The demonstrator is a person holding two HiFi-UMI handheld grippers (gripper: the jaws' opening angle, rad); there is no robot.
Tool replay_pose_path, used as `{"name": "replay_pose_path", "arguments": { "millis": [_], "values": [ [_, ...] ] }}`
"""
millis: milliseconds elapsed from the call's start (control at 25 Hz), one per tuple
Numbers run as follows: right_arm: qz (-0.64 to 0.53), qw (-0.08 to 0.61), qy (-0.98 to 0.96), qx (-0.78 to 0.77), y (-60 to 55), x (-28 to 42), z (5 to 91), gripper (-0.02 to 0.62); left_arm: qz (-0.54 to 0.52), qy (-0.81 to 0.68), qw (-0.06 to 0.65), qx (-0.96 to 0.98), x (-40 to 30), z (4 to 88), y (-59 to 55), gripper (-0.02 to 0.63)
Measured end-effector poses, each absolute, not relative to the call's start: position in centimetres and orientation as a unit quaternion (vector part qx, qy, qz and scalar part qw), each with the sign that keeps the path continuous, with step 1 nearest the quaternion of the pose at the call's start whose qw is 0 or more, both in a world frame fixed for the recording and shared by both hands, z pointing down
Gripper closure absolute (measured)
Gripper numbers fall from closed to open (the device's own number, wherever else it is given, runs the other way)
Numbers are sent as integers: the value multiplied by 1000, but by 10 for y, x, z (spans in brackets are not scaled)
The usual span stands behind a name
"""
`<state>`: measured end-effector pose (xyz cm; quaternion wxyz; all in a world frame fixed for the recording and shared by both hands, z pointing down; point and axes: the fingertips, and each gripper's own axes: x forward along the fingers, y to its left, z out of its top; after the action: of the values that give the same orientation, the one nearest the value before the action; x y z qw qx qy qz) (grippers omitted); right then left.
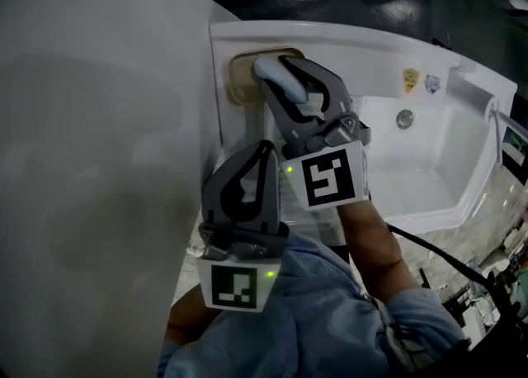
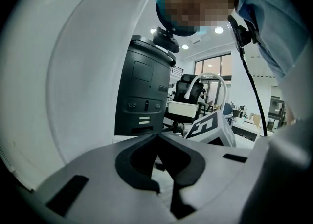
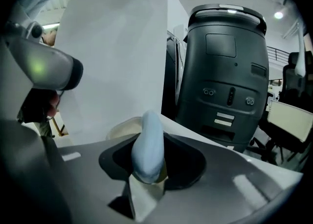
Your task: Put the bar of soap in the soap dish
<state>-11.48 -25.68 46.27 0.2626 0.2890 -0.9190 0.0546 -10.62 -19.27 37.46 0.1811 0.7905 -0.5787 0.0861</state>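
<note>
A pale blue bar of soap [image 1: 283,85] stands on edge between the jaws of my right gripper [image 1: 279,71], which is shut on it. The bar hangs just over the right rim of a beige soap dish [image 1: 238,79] at the back left corner of the white washbasin. In the right gripper view the soap [image 3: 149,145] sticks up between the jaws, with the dish [image 3: 120,130] right behind it. My left gripper [image 1: 265,150] waits lower left of the right one, shut and holding nothing; in its own view the tips [image 2: 157,139] meet.
A white basin bowl [image 1: 437,170] with a drain [image 1: 404,119] lies to the right, and two stickers [image 1: 419,81] sit on its back ledge. A big white curved wall [image 1: 99,162] fills the left. A black cable [image 1: 437,254] trails from the right hand. A dark cabinet [image 3: 225,71] stands behind.
</note>
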Motion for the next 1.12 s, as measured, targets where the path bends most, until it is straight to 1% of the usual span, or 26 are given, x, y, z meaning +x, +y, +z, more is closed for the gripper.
{"name": "replay_pose_path", "arguments": {
  "millis": [200, 520, 1120],
  "values": [
    [56, 271, -920, 276, -256, -116, 464, 468, 85, -579, 183, 790, -106, 373, -191, 601],
    [51, 269, -926, 260, -251, -114, 463, 443, 82, -581, 181, 790, -106, 371, -189, 601],
    [46, 247, -931, 263, -252, -111, 449, 419, 76, -581, 178, 790, -107, 367, -189, 601]
  ]
}}
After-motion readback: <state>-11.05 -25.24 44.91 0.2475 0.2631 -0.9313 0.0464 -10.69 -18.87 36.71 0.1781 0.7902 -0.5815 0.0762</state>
